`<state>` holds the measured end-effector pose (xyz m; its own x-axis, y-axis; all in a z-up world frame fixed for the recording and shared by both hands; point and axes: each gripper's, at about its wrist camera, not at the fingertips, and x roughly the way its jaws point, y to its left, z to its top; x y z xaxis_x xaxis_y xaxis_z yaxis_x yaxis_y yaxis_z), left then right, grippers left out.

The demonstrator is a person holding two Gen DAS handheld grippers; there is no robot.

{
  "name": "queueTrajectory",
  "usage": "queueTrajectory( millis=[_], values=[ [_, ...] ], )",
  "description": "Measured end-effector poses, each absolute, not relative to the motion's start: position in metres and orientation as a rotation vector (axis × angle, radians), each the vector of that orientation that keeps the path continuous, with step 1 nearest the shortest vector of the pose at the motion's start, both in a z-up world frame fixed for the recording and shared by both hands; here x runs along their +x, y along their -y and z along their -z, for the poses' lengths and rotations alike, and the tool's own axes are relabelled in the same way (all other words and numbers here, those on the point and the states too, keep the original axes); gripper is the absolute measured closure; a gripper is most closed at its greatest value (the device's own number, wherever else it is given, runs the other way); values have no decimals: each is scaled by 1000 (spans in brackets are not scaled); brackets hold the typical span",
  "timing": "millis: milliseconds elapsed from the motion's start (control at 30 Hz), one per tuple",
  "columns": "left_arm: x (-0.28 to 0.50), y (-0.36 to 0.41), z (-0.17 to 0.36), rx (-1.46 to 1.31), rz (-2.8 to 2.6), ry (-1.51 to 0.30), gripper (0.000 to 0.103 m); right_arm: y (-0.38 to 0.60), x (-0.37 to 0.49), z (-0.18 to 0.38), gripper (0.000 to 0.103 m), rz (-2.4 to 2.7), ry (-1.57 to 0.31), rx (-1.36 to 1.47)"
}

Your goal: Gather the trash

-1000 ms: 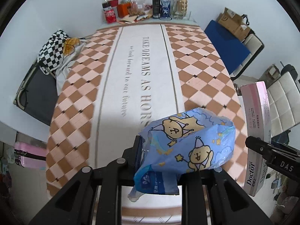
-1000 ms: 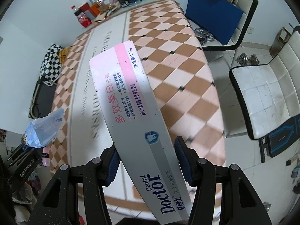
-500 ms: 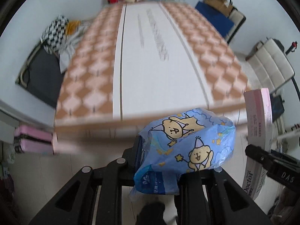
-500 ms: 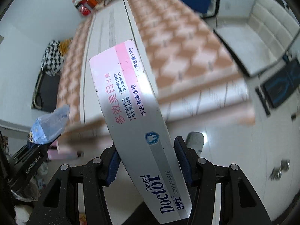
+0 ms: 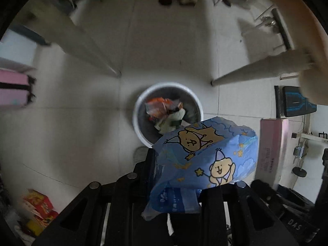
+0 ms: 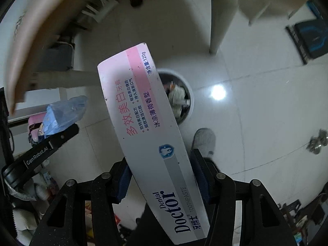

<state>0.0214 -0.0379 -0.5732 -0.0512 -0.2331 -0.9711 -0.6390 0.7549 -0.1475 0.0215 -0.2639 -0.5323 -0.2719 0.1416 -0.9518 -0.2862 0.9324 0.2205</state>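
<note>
My left gripper (image 5: pixel 176 176) is shut on a crumpled blue cartoon tissue wrapper (image 5: pixel 205 160) and holds it above the floor, just near of a round white trash bin (image 5: pixel 141 100) that holds several wrappers. My right gripper (image 6: pixel 162 176) is shut on a long white and pink toothpaste box (image 6: pixel 147 123), which hides the left part of the bin (image 6: pixel 189 94). The box also shows in the left wrist view (image 5: pixel 270 149), and the wrapper in the right wrist view (image 6: pixel 63 114).
Two pale table legs (image 5: pixel 256 69) stand on the tiled floor either side of the bin. A grey shoe (image 6: pixel 204 141) is near the bin. Pink boxes (image 5: pixel 12 88) lie at the left, red packets (image 5: pixel 39 205) at the lower left.
Both grippers have swung down from the table top and now face the floor below the table. The trash bin has come into view. Both still hold their items.
</note>
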Motion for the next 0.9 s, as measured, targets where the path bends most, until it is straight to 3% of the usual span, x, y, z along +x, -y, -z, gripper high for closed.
queueTrajectory(
  millis=[100, 167, 233, 367, 400, 467, 533, 733, 900],
  values=[
    [28, 36, 638, -745, -395, -1678, 76, 264, 28, 603, 46, -405, -1842, -94],
    [32, 35, 668, -754, -400, -1699, 58, 260, 32, 642, 46, -406, -1871, -75],
    [28, 34, 690, -775, -406, -1694, 27, 257, 36, 681, 46, -402, -1891, -57],
    [12, 23, 716, -793, -438, -1693, 15, 247, 43, 744, 45, -401, -1929, -49],
    [8, 21, 718, -774, -457, -1693, 8, 244, 45, 756, 45, -410, -1940, -28],
    [-2, 17, 714, -763, -480, -1671, 7, 231, 52, 770, 41, -444, -1949, 0],
    [-12, 13, 706, -725, -524, -1654, 7, 226, 50, 777, 0, -486, -1932, 26],
    [-30, 13, 669, -643, -586, -1630, 7, 213, 40, 746, 0, -477, -1851, -79],
    [-34, 17, 606, -627, -586, -1592, 7, 215, 30, 672, 0, -436, -1766, -201]
  ],
)
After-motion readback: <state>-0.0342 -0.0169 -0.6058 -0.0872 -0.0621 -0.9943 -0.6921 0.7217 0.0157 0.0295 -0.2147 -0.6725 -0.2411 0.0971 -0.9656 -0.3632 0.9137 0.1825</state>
